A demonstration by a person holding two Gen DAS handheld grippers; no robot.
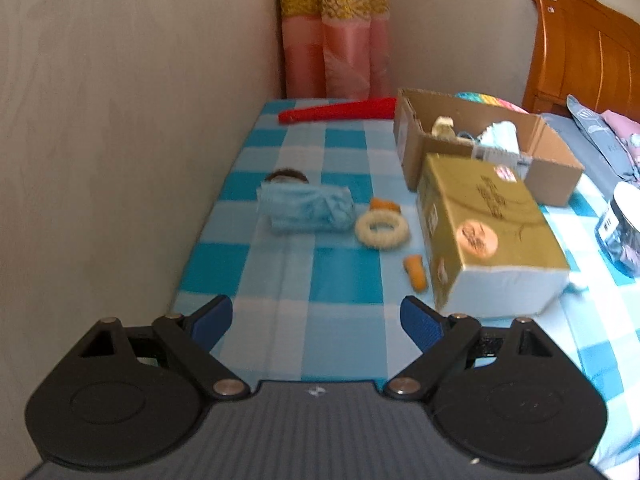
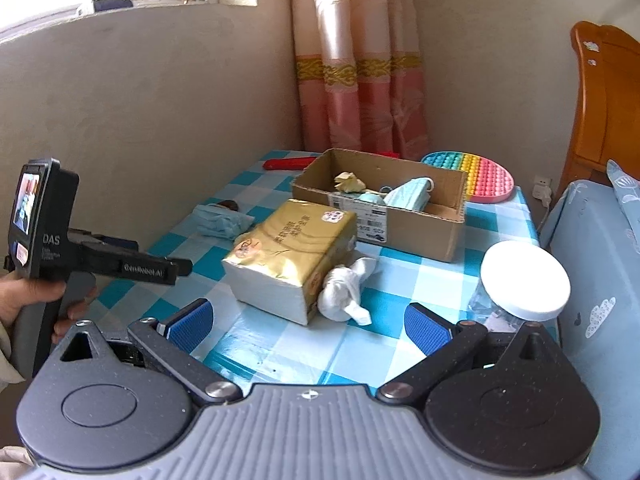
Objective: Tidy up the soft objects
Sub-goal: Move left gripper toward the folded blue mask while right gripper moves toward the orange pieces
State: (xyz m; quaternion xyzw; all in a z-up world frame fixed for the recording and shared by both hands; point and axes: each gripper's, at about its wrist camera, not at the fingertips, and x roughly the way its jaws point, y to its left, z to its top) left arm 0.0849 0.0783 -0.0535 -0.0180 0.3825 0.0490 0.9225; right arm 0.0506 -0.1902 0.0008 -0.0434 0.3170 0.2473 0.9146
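A: Where are the soft things?
B: Mask (image 1: pixel 306 209) and ring (image 1: pixel 381 228) lie left of the tissue pack (image 1: pixel 486 232); a white cloth (image 2: pixel 345 291), perhaps a sock, touches it.
A: Jaws?
B: Left gripper (image 1: pixel 316 322) and right gripper (image 2: pixel 308 322) both gape, empty.

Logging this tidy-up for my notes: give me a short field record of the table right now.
surface: blue checked tablecloth
container: cardboard box, open, holding a face mask
loose soft items: blue cloth bundle, white ring, white crumpled cloth
beside box: gold tissue pack
left gripper: open, empty
right gripper: open, empty
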